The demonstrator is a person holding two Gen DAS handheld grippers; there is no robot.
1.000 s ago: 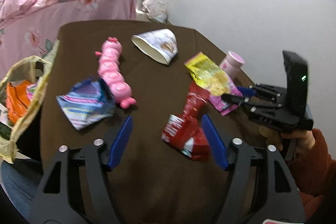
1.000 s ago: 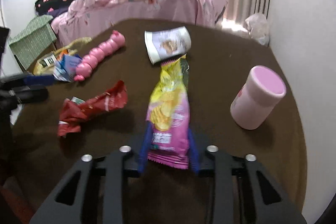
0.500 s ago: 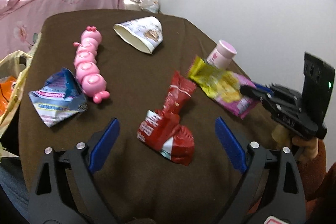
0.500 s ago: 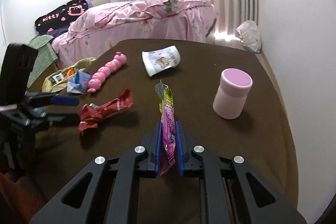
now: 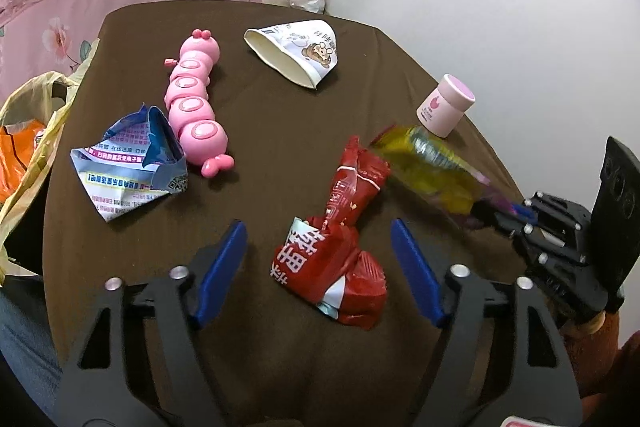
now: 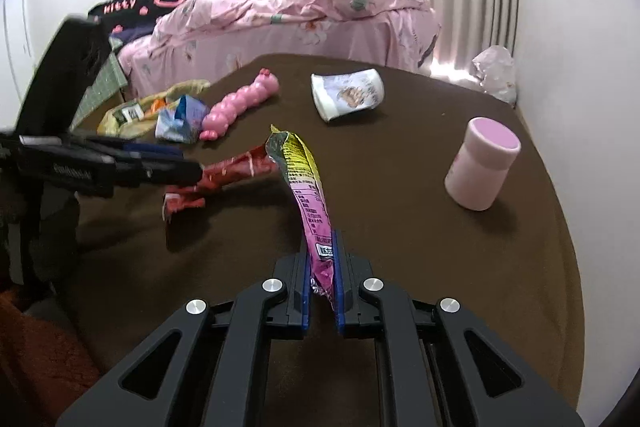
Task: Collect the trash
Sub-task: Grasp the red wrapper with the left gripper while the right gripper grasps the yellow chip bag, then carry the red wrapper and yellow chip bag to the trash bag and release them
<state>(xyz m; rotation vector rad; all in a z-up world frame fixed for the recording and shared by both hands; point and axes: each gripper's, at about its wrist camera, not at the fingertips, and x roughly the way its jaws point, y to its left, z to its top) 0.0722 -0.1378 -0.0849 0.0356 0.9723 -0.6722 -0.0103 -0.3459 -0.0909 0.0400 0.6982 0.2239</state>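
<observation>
Yellow-and-pink snack wrapper (image 6: 306,183) now pinched by its pink end and lifted off the brown tabletop (image 6: 400,163), standing up the middle of the right wrist frame where a second ago it lay flat between open pads. Right tongs (image 6: 322,281) clamped together on it, blue pads pressed to either side of the film; in the left wrist view the same wrapper (image 5: 432,167) blurred at right centre, hanging from those tongs. Left tongs (image 5: 320,267) apart and closing, astride the crumpled red wrapper (image 5: 340,247) at lower centre, pads not touching it, having first spread wider and then narrowed. Red wrapper lying on the tabletop, not yet gripped. Further out, untouched: torn blue-and-white packet (image 5: 132,163) at left, squashed paper cup (image 5: 296,53) at upper centre, pink caterpillar toy (image 5: 196,103) and pink jar (image 5: 444,105). Yellow plastic bag (image 5: 36,131) with orange rubbish at the left edge, probably the destination. One piece secured, a second about to be taken.
</observation>
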